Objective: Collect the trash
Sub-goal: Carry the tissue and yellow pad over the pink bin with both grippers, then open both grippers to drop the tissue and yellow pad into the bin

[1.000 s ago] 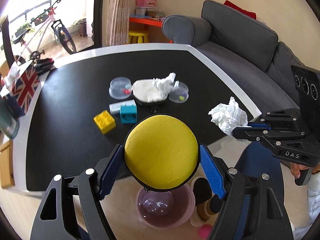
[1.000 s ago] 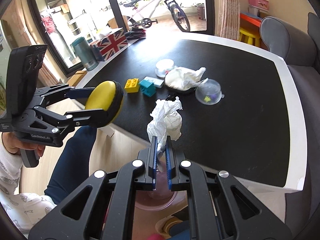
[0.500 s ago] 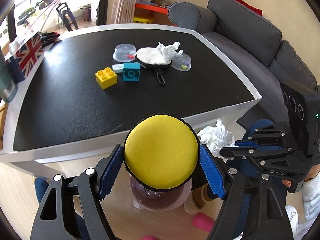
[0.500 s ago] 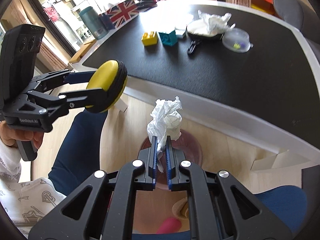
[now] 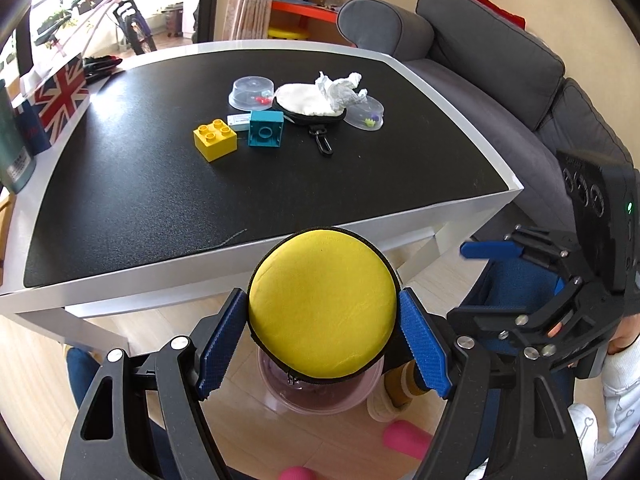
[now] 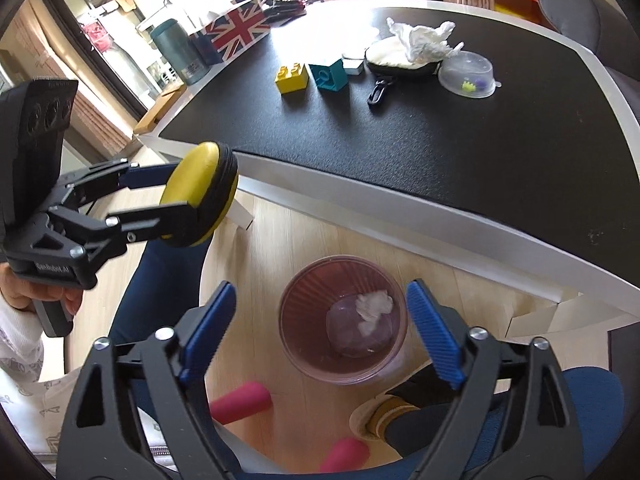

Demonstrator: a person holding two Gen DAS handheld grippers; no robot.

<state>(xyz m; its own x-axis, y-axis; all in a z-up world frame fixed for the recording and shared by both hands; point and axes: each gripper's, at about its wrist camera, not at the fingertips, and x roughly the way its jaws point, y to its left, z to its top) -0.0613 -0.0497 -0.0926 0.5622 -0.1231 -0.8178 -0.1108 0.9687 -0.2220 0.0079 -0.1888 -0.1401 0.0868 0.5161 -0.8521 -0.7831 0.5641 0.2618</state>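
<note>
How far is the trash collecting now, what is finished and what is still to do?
Done: one crumpled tissue lies inside the pink bin on the floor. The right tool is above the bin, its jaws opening with nothing between them. In hand: the left tool grips a round yellow pouch over the bin. Left: another crumpled tissue sits on the white pouch on the table.

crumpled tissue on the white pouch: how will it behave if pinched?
The crumpled tissue looks light and floppy: thin peaks stick up, so it should crush flat between pads. It rests loosely atop the white pouch, so it probably lifts free without dragging the pouch. Unlikely to roll; may snag or tear.
</note>
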